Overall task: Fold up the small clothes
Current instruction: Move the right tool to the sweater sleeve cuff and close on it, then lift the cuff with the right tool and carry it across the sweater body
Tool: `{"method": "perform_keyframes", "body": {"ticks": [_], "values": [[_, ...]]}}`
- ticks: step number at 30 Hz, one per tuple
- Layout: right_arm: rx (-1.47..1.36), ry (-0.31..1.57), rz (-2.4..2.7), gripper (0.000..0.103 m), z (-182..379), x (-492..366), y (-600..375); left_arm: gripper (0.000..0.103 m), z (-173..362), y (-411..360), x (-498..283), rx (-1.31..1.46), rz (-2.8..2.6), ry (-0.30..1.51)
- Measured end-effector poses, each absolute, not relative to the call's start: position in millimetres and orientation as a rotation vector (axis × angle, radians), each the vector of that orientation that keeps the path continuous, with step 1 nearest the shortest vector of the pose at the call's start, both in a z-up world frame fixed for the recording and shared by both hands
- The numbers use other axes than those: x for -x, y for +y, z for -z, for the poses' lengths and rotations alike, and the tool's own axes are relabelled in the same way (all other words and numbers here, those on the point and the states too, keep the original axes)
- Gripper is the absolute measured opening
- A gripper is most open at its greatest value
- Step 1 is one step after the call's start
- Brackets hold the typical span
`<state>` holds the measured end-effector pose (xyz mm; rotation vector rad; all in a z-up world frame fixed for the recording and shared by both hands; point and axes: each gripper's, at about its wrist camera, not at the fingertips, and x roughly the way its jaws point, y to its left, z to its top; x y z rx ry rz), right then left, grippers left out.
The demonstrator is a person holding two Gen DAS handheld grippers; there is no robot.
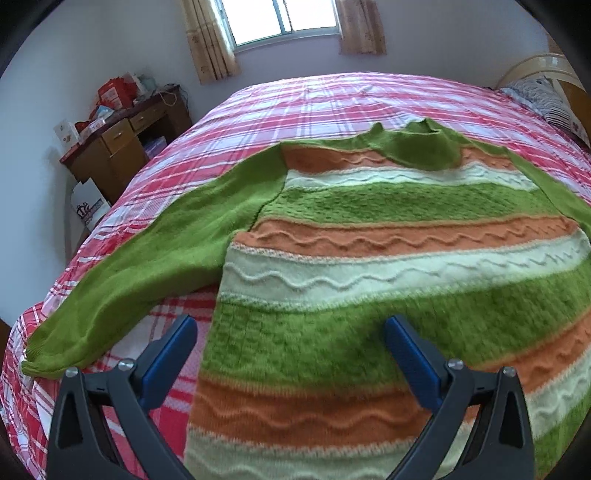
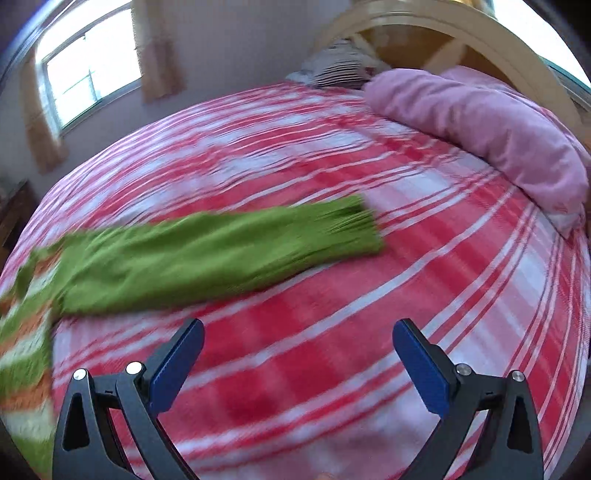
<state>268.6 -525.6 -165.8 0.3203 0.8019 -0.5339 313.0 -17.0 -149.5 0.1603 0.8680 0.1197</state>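
A knitted sweater with green, orange and cream stripes lies flat on the red plaid bed, neck toward the far side. Its left green sleeve stretches out toward the bed's left edge. My left gripper is open and empty, hovering over the sweater's lower left body. In the right wrist view the other green sleeve lies stretched out on the bed, its cuff pointing right. My right gripper is open and empty above bare bedsheet, just in front of that sleeve.
A rolled pink blanket lies by the wooden headboard at the far right. A wooden desk with boxes stands left of the bed. A curtained window is behind.
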Motion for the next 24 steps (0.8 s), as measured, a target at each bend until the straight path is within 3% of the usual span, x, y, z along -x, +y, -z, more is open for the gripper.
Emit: {"method": "perform_keyframes", "body": {"ticks": [9, 12, 14, 19, 21, 24], "values": [[-0.401, 0.808, 0.624, 0.101, 172, -302, -597, 0.103, 158, -13, -322, -0.105, -0.130, 0.892], [-0.439, 0.822, 0.584, 0.091, 176, -314, -608, 0.103, 160, -15, -323, -0.112, -0.132, 0.891], [-0.427, 0.824, 0.584, 0.083, 175, -320, -607, 0.103, 161, -17, -324, -0.122, -0.130, 0.888], [-0.361, 0.853, 0.493, 0.034, 174, -333, -590, 0.103, 162, -18, -325, -0.126, -0.127, 0.887], [-0.397, 0.849, 0.439, 0.021, 171, -332, -587, 0.103, 162, -17, -325, -0.124, -0.123, 0.890], [-0.419, 0.830, 0.416, 0.018, 163, -329, -583, 0.103, 162, -12, -326, -0.090, -0.104, 0.900]]}}
